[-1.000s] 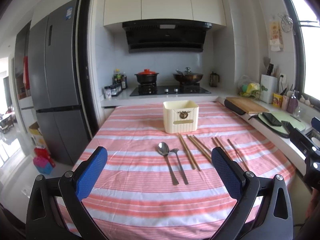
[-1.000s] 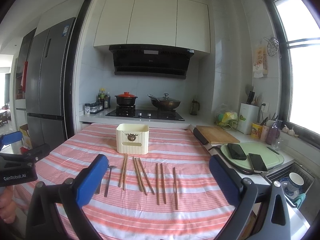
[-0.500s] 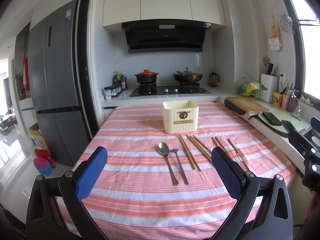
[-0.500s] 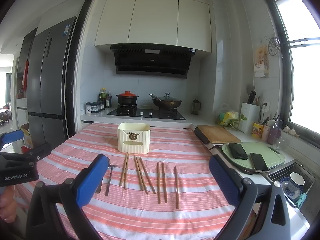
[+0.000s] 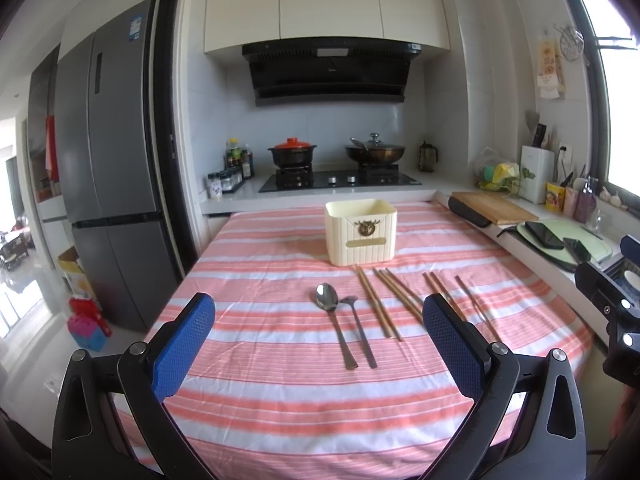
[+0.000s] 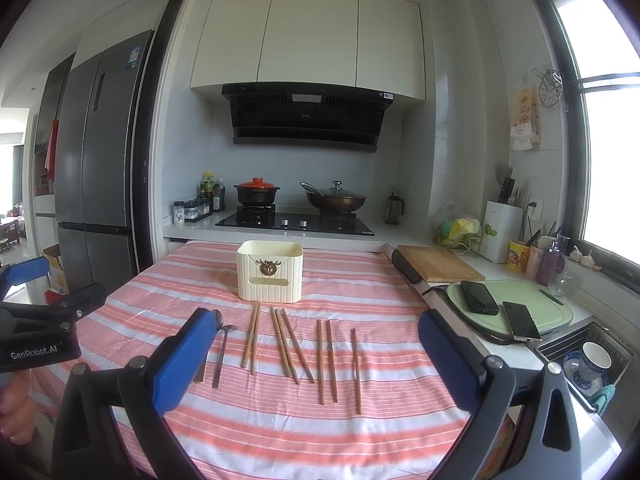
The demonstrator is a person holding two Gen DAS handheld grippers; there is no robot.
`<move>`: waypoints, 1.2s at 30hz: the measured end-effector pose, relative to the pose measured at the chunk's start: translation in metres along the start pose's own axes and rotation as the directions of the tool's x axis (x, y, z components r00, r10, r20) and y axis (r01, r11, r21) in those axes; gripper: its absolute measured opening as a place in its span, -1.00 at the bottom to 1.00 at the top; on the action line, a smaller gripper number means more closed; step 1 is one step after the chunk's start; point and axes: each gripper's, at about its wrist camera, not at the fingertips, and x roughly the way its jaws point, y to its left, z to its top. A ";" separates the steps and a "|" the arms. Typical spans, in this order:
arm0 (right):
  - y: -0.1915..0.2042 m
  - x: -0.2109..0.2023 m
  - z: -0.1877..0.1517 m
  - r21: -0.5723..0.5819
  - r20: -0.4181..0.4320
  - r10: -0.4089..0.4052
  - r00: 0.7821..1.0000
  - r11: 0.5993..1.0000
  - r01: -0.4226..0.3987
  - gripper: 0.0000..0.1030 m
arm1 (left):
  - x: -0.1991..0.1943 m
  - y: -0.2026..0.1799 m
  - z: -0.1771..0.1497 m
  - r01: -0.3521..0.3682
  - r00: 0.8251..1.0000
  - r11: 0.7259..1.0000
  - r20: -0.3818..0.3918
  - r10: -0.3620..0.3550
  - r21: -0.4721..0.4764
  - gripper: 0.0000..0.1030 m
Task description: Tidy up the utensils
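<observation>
A cream utensil box stands on the striped table, also in the right wrist view. In front of it lie a metal spoon, a smaller metal utensil and several wooden chopsticks in a row; the chopsticks also show in the right wrist view. My left gripper is open and empty, above the near table edge. My right gripper is open and empty, above the near edge too. The spoon bowl is partly hidden behind my right gripper's left finger.
A counter runs along the right with a wooden cutting board, a green board with two phones and a sink with a cup. A stove with pots is behind the table. A fridge stands at left.
The right gripper has drifted slightly, so the scene sits a little lower in its view. The left gripper has hardly moved. Both stay open.
</observation>
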 end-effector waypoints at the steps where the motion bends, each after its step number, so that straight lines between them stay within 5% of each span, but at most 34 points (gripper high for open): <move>1: 0.000 0.000 0.000 -0.002 0.001 0.000 1.000 1.000 0.000 1.00 | 0.000 0.000 0.000 0.000 1.000 1.000 -0.001 0.000 0.000 0.99; 36: -0.004 0.017 -0.004 -0.006 -0.030 -0.014 0.999 1.000 0.014 1.00 | 0.031 0.004 -0.002 -0.032 0.997 0.999 -0.064 0.033 0.020 0.99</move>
